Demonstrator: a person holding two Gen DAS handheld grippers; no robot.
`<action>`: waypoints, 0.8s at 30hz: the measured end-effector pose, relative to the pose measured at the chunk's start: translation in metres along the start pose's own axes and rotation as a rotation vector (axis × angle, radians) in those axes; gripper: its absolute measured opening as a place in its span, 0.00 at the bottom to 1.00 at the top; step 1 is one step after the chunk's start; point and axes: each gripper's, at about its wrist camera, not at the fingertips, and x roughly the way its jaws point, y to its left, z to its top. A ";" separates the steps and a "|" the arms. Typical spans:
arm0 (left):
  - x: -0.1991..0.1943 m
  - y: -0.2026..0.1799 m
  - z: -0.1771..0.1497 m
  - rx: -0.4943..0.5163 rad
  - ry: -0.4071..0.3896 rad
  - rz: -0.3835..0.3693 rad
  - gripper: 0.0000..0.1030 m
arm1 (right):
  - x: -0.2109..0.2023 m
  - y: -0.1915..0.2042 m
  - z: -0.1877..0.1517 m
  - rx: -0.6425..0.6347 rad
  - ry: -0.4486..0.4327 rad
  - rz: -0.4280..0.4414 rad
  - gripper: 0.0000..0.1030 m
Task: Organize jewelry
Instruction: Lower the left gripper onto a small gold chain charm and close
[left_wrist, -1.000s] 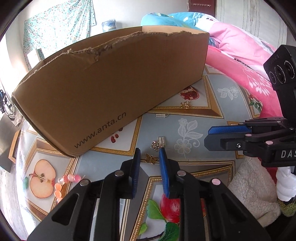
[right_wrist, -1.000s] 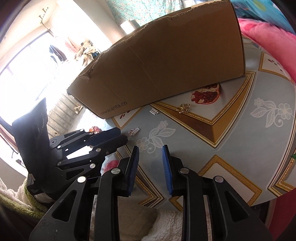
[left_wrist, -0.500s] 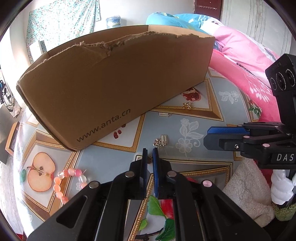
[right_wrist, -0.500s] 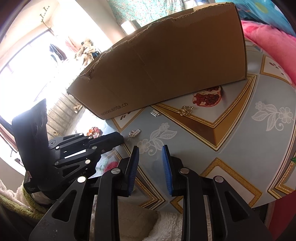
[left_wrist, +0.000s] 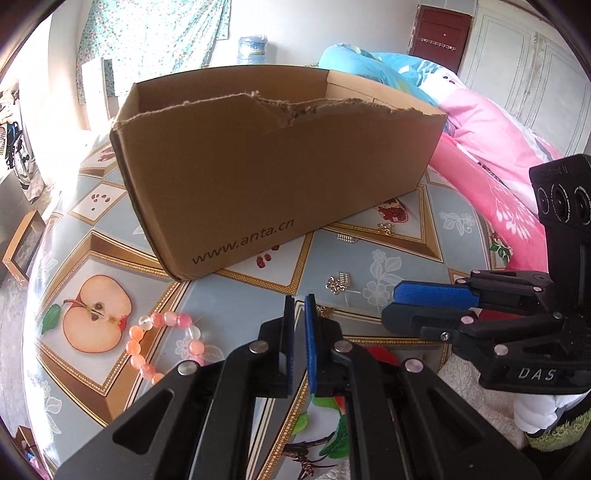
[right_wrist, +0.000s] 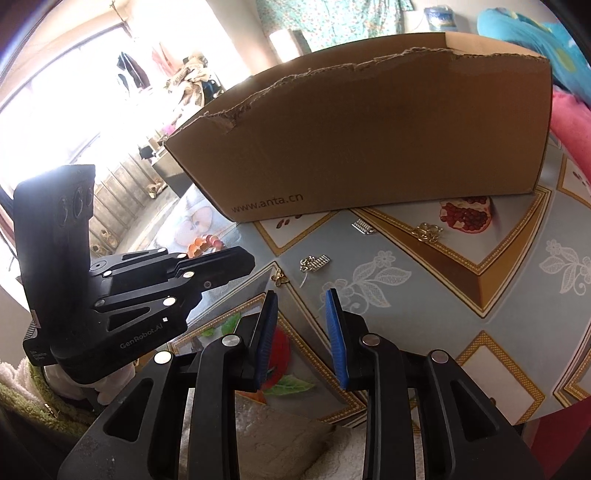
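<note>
A brown cardboard box (left_wrist: 280, 177) marked www.anta.cn stands on the patterned table; it also shows in the right wrist view (right_wrist: 369, 136). My left gripper (left_wrist: 299, 301) is shut with nothing between its pads, raised above the table. A small gold butterfly piece (right_wrist: 279, 276) lies on the table just right of its tips (left_wrist: 325, 312). A silver clip (left_wrist: 339, 283) (right_wrist: 314, 263), another silver clip (left_wrist: 347, 239) (right_wrist: 364, 226), a gold chain piece (left_wrist: 386, 229) (right_wrist: 427, 232) and a pink bead bracelet (left_wrist: 159, 341) lie on the table. My right gripper (right_wrist: 302, 295) is open and empty.
The round table (left_wrist: 236, 299) has a fruit-print cover. A pink and blue quilt (left_wrist: 491, 147) lies behind on the right. A white fluffy cloth (right_wrist: 280, 439) lies at the near table edge. A picture frame (left_wrist: 22, 247) stands on the floor at left.
My left gripper closed from open to shut and lifted back and up; the butterfly piece stays on the table. The right gripper barely moved and stays open.
</note>
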 end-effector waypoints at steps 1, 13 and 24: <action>0.000 0.001 0.000 -0.002 -0.003 0.003 0.05 | 0.004 0.005 0.001 -0.012 0.005 -0.002 0.26; -0.011 0.024 -0.003 -0.065 -0.022 0.004 0.05 | 0.036 0.049 0.007 -0.165 0.033 -0.140 0.23; -0.012 0.030 -0.002 -0.076 -0.037 -0.010 0.05 | 0.044 0.073 0.002 -0.236 0.006 -0.232 0.17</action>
